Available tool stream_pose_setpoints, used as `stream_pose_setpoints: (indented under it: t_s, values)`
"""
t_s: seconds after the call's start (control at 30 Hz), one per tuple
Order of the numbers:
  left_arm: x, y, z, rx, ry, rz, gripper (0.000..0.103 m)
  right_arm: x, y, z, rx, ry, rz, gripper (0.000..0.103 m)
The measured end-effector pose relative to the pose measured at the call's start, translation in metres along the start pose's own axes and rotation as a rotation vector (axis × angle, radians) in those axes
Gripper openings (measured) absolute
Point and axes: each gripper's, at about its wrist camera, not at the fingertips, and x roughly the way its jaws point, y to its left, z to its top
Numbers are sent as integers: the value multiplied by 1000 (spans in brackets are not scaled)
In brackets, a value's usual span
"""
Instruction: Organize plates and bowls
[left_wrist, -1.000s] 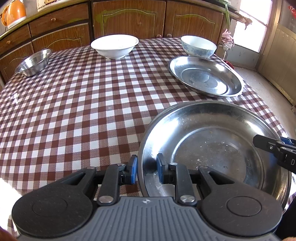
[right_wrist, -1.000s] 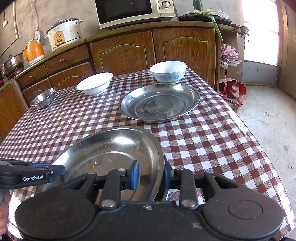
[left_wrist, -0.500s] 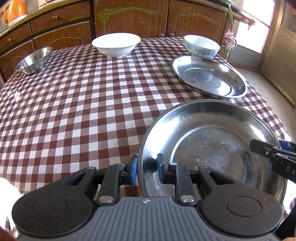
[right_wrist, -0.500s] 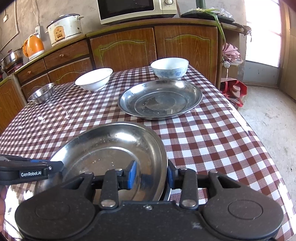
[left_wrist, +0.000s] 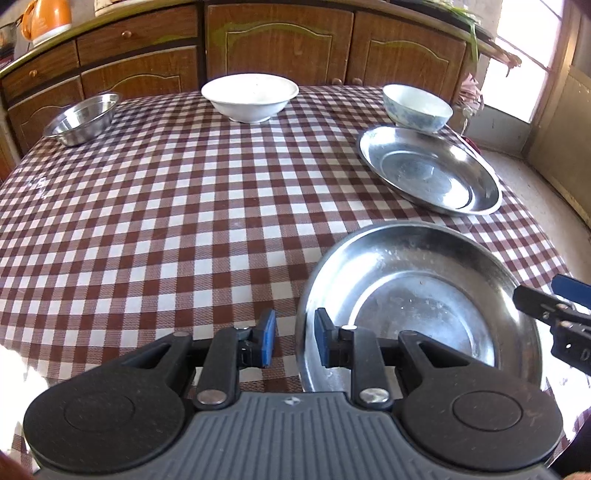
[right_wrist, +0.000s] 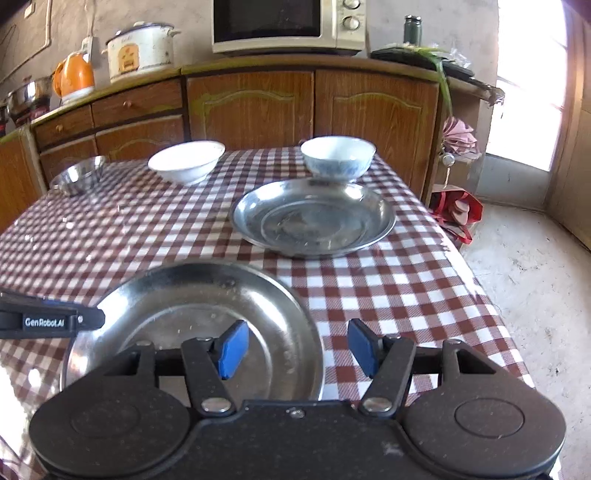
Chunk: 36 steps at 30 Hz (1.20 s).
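- Straddling the near rim of the near steel plate (left_wrist: 424, 306), the left gripper (left_wrist: 291, 338) has its blue pads a small gap apart, one outside the rim and one inside; neither pad visibly presses the metal.
- Spread wide, the right gripper (right_wrist: 297, 349) has one pad over the plate's inside and the other beyond its right rim above the checked tablecloth (right_wrist: 388, 280); it grips nothing.
- The near steel plate (right_wrist: 199, 317) sits at the front of the table, between the two grippers; whether it rests flat on the cloth cannot be told.
- A second steel plate (right_wrist: 314, 221) lies farther back on the right side, apart from the near one.
- Just behind it stands a blue-patterned bowl (right_wrist: 338, 157), close to its far rim.
- A white bowl (left_wrist: 249, 96) stands at the far middle of the table, and a small steel bowl (left_wrist: 83, 118) at the far left corner.
- Wooden cabinets (right_wrist: 251, 107) run behind the table.
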Motion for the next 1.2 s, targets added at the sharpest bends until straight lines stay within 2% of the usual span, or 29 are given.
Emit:
stream_pose_setpoints:
  t_s: [0.13, 0.23, 0.3, 0.43, 0.5, 0.6, 0.9, 1.2]
  values:
    - [-5, -1, 2, -1, -11, -3, 26, -4, -7, 3, 45, -10, 15, 72]
    - [-10, -2, 6, -1, -17, -8, 30, -7, -5, 5, 40, -14, 16, 72]
    - [-14, -2, 9, -8, -22, -9, 40, -10, -4, 7, 39, -22, 19, 72]
    - [-23, -3, 17, -15, -36, -18, 48, -15, -7, 14, 49, -40, 25, 72]
    - [-25, -6, 21, -10, -41, -18, 57, -18, -8, 19, 57, -48, 28, 72]
    - [-29, -10, 27, -11, -50, -25, 65, -21, -12, 26, 61, -67, 27, 73]
    - [-37, -19, 56, 20, -79, -37, 72, -29, -23, 49, 73, -119, 28, 73]
    - [-34, -33, 74, 38, -90, -34, 74, -34, -39, 63, 61, -143, 20, 75]
